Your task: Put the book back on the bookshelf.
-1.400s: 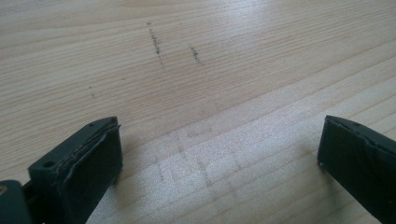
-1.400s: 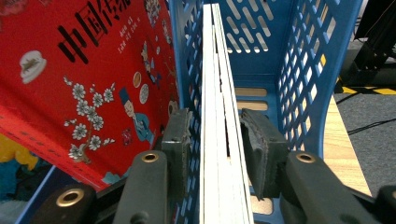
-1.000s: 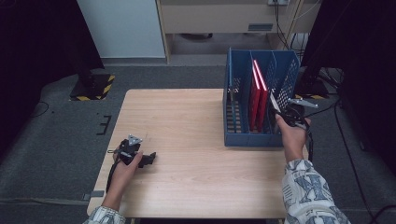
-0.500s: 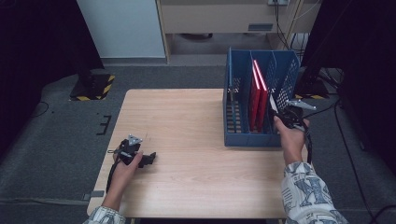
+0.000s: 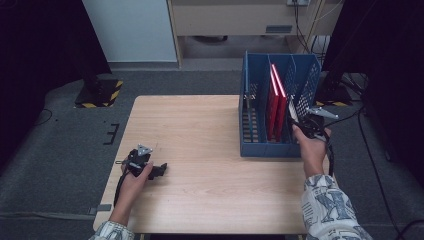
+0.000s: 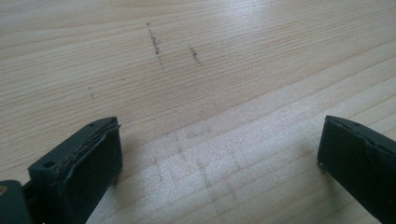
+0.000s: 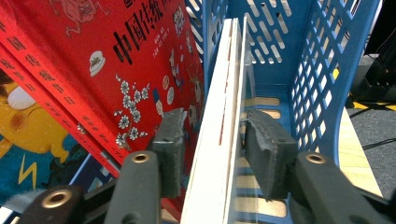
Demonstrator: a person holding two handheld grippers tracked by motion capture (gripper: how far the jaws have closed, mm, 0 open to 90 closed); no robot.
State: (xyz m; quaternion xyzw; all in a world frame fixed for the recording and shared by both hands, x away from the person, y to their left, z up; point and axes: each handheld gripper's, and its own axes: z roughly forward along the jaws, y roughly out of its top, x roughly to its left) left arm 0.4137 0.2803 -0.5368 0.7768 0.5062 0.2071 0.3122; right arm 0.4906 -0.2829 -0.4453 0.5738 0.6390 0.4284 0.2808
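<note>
Little has changed: right gripper (image 7: 212, 154) remains clamped on the white-edged book (image 7: 219, 140) inside the blue rack (image 5: 305, 85); left gripper (image 6: 219, 154) idles on the bench (image 5: 200, 130), jaws wide; placement seems unfinished

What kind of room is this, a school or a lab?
Probably a lab or workshop, not a classroom. A lone light wooden table stands on grey carpet, black cables trail over the floor at the right, and a black stand base with yellow-and-black hazard stripes sits to the left.
</note>
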